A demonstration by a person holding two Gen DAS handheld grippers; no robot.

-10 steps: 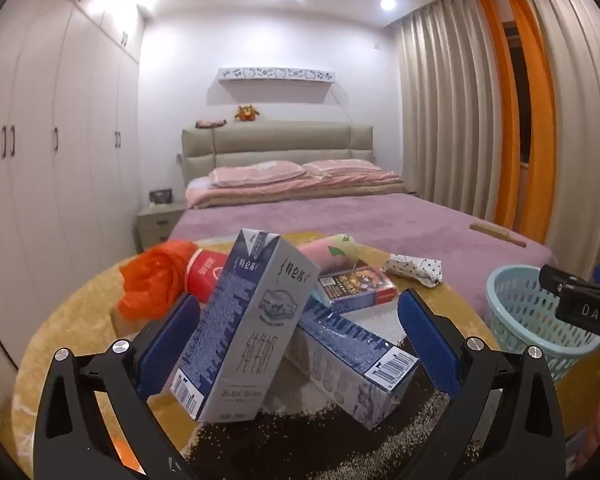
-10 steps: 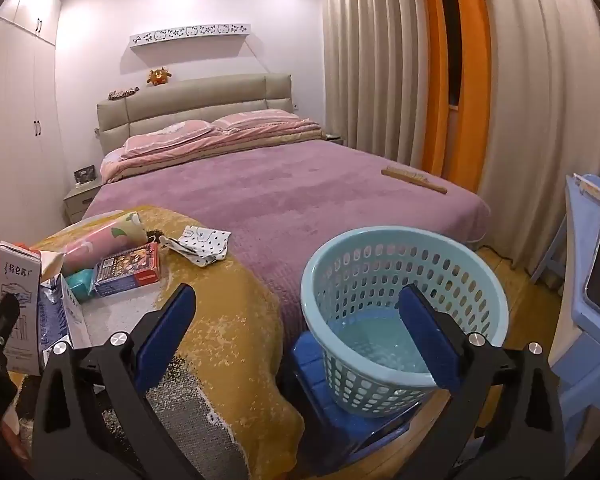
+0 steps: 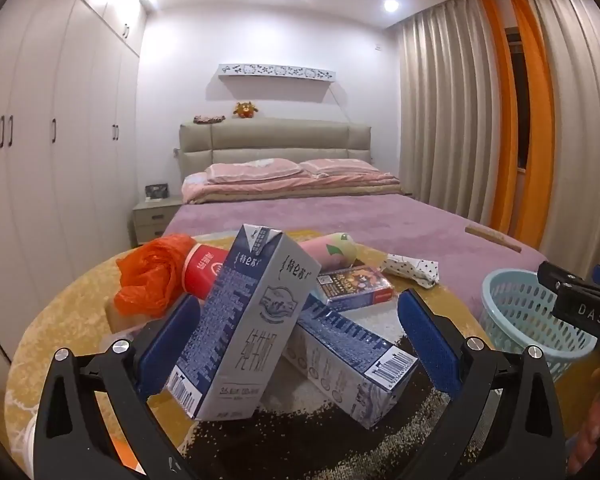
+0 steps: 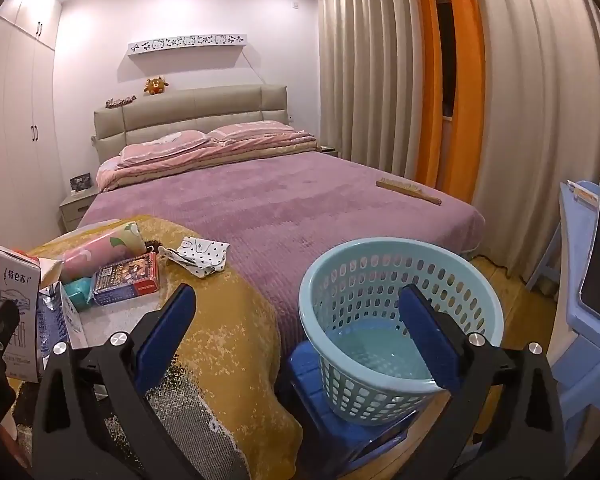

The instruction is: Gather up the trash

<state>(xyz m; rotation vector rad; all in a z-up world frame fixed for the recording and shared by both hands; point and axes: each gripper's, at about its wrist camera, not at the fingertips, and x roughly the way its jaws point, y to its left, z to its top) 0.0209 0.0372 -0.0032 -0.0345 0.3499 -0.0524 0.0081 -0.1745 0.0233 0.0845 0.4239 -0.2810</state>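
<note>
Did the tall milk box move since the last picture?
No. In the left wrist view the upright milk carton leans just as before, its top beside the red cup, with the lying carton at its right.

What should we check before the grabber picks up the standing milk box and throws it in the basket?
1. Left gripper jaws wide open: ok.
2. Standing milk carton sits between the jaws: ok, though nearer one side.
3. Nothing leaning on it: cannot tell; the lying carton sits right up against its base.
4. Basket empty with room: ok.
5. Right gripper free and open, aimed toward the basket: ok.
6. Way from the table to the basket clear: ok; the basket stands just past the table's edge.
</note>
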